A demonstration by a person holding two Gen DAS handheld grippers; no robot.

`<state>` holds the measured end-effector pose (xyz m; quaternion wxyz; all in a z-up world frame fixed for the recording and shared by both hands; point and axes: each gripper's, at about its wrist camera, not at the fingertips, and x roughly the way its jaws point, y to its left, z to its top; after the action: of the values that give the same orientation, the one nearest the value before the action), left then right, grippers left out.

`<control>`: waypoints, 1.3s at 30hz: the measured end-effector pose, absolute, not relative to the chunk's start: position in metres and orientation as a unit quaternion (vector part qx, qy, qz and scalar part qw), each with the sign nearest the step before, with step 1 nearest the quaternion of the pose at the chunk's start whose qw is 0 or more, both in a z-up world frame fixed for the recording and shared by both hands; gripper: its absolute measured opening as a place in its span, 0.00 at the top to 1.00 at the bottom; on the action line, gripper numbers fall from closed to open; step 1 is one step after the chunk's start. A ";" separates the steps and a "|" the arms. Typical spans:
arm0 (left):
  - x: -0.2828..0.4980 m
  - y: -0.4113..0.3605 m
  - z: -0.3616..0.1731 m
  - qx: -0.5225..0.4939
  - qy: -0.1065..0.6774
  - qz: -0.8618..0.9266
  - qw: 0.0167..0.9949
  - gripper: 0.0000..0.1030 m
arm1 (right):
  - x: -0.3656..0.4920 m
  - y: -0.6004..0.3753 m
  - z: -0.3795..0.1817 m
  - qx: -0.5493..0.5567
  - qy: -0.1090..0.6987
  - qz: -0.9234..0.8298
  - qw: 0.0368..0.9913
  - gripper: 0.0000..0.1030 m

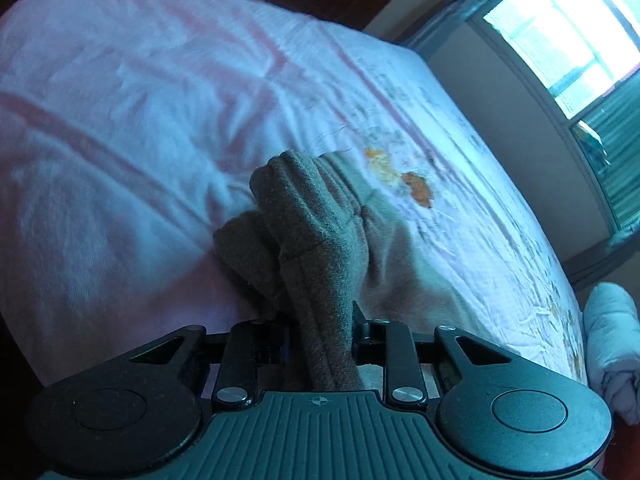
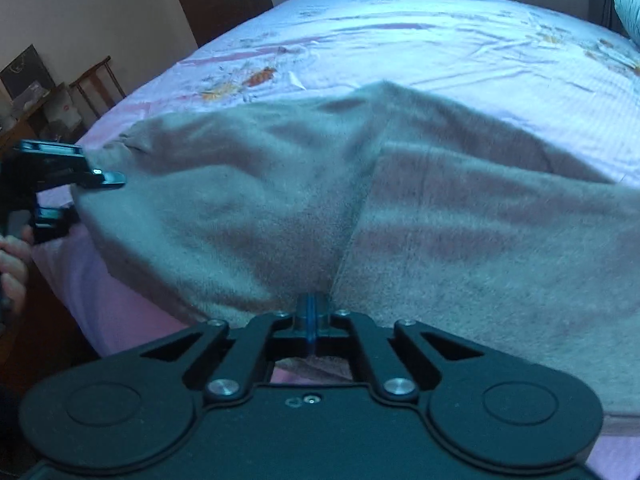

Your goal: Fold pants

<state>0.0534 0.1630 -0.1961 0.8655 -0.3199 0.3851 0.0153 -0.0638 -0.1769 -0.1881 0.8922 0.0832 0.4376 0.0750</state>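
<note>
Grey-brown fleece pants [image 2: 440, 216] lie spread on a pink bed sheet [image 2: 400, 40], with a fold line running down the middle toward my right gripper [image 2: 314, 316]. My right gripper is shut on the near edge of the pants. My left gripper [image 1: 320, 320] is shut on a bunched end of the pants [image 1: 312, 232] and holds it above the sheet [image 1: 120, 100]. In the right wrist view the left gripper [image 2: 60, 184] shows at the pants' left end, with a hand behind it.
The bed's left edge drops to a dark floor, with a wooden rack [image 2: 96, 88] and clutter beyond. A window [image 1: 568, 24] and curtain lie past the bed. A rolled white cloth [image 1: 612, 344] sits at the bed's far corner.
</note>
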 end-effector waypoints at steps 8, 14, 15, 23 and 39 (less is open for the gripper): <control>0.049 0.149 -0.174 -0.292 0.359 -0.011 0.886 0.79 | -0.065 -0.176 -0.189 0.077 0.441 0.075 0.891 1.00; 0.040 0.130 -0.149 -0.267 0.326 -0.045 0.906 0.81 | -0.063 -0.174 -0.190 0.079 0.439 0.072 0.892 1.00; 0.039 0.126 -0.145 -0.268 0.321 -0.052 0.907 0.81 | -0.062 -0.175 -0.191 0.083 0.439 0.072 0.892 1.00; 0.029 0.086 -0.112 -0.252 0.297 -0.128 0.912 0.81 | -0.062 -0.179 -0.192 0.098 0.438 0.072 0.891 1.00; -0.003 -0.081 -0.103 -0.159 0.370 -0.360 0.842 0.82 | -0.071 -0.213 -0.188 0.225 0.413 0.092 0.878 1.00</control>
<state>-0.0034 -0.0813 -0.1028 0.8417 -0.1592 0.3698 -0.3598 -0.0713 -0.2131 -0.1878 0.8776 0.2252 0.4130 0.0925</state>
